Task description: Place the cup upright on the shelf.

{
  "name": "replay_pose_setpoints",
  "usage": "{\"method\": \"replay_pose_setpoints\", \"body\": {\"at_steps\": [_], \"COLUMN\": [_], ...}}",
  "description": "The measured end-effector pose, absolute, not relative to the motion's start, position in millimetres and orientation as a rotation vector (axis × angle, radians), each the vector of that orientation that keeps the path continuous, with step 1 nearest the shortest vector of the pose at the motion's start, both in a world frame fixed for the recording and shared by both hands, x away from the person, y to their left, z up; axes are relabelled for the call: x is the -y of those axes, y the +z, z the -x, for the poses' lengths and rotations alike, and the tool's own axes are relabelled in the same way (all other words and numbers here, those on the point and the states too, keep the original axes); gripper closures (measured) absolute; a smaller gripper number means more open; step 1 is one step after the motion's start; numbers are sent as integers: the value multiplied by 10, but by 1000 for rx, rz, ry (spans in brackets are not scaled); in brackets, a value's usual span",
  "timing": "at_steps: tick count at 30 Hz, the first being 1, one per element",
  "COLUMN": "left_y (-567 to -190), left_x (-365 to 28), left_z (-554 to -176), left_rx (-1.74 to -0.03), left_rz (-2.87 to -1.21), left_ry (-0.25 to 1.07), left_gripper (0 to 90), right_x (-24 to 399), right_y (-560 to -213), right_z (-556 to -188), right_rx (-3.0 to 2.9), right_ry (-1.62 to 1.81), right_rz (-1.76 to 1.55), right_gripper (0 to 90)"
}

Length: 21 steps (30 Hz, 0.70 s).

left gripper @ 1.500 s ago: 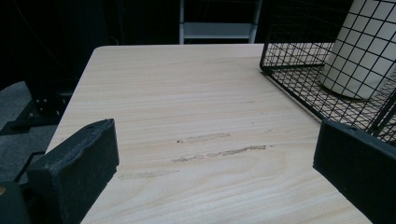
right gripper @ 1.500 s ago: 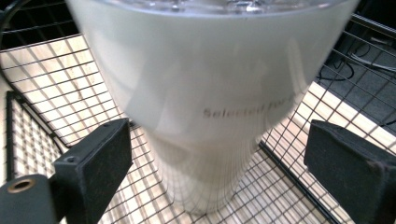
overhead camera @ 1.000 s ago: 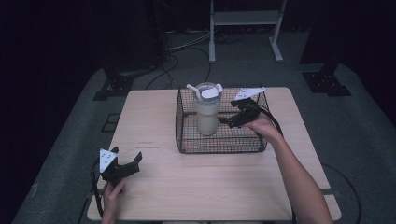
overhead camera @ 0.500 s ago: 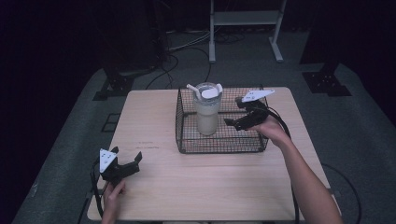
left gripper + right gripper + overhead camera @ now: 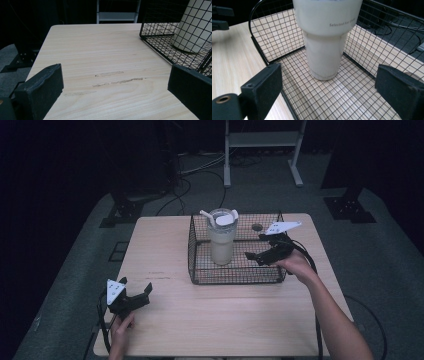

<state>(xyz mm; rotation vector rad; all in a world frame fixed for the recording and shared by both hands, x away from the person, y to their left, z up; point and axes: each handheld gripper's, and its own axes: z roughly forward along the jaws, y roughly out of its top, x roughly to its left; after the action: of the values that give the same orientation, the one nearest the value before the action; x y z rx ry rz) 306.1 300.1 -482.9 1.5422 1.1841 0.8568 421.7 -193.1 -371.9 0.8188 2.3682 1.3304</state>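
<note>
Your right gripper (image 5: pixel 255 256) hangs with jaws spread wide inside the wire basket (image 5: pixel 200 270), just beside the upright white tumbler (image 5: pixel 221 242) whose top its own view cuts off, while your left gripper (image 5: pixel 135 292), also wide, rests near the table (image 5: pixel 225 320) corner.
</note>
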Motion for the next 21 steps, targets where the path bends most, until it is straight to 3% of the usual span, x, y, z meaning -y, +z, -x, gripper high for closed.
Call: {"method": "replay_pose_setpoints", "body": {"at_steps": [21], "left_y": [-4829], "left_x": [-2999], "left_z": [-3066], "left_rx": [-1184], "left_rz": [-1543], "left_ry": [856], "left_gripper": [0], "right_x": [2107], "right_y": [-3748], "right_z": [-4007], "right_rx": [-2361], "right_ry": [1323], "right_rz": [-830], "right_gripper": [71]}}
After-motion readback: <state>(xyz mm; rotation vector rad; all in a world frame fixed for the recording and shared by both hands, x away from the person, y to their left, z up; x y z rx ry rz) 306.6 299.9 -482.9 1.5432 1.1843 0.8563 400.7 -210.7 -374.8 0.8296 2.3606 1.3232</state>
